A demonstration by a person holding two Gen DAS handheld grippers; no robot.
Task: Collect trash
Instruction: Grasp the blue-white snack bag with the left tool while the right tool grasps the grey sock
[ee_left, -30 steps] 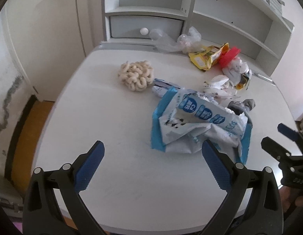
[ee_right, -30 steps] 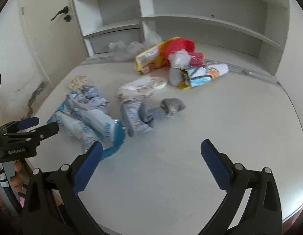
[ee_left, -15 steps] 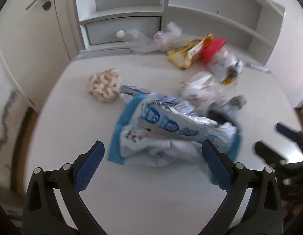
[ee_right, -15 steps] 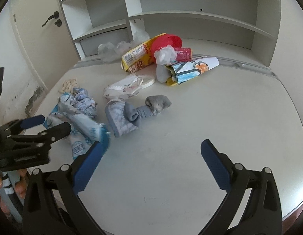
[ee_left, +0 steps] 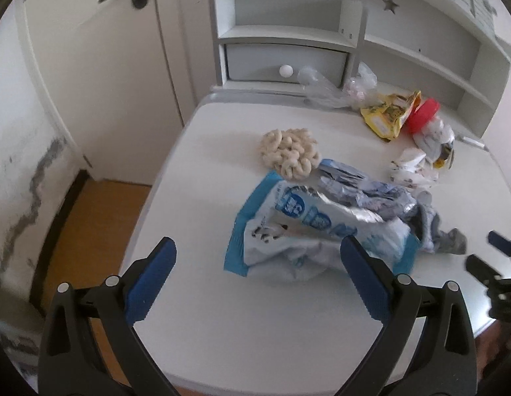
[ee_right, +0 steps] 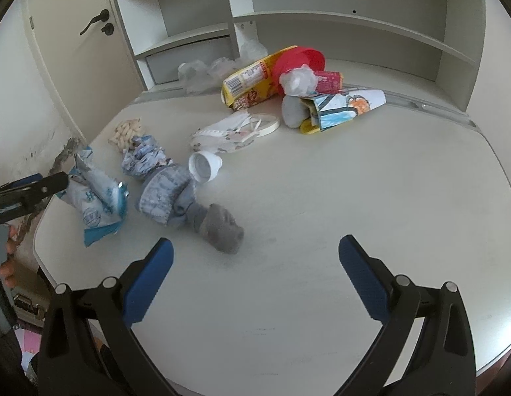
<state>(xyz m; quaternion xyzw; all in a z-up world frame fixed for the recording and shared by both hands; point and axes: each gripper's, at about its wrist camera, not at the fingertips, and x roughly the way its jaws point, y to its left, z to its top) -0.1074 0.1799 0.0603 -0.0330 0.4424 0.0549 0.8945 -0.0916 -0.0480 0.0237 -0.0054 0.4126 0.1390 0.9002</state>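
Grippers: we are holding the left gripper (ee_left: 258, 275) and right gripper (ee_right: 255, 274) spread wide, gripping nothing.
Trash: blue wrapper (ee_left: 308, 227) is lying on the table (ee_left: 206, 178), beside the sock (ee_right: 219, 222).
Risk: we are risking pinching slippery foil, letting it slide free.

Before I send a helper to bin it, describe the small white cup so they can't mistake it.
On the white desk, look near the left edge, beside the crumpled blue-grey wrapper. The small white cup lies on its side just right of that wrapper, its round open mouth showing; it is the only smooth, rigid piece among crinkled wrappers.
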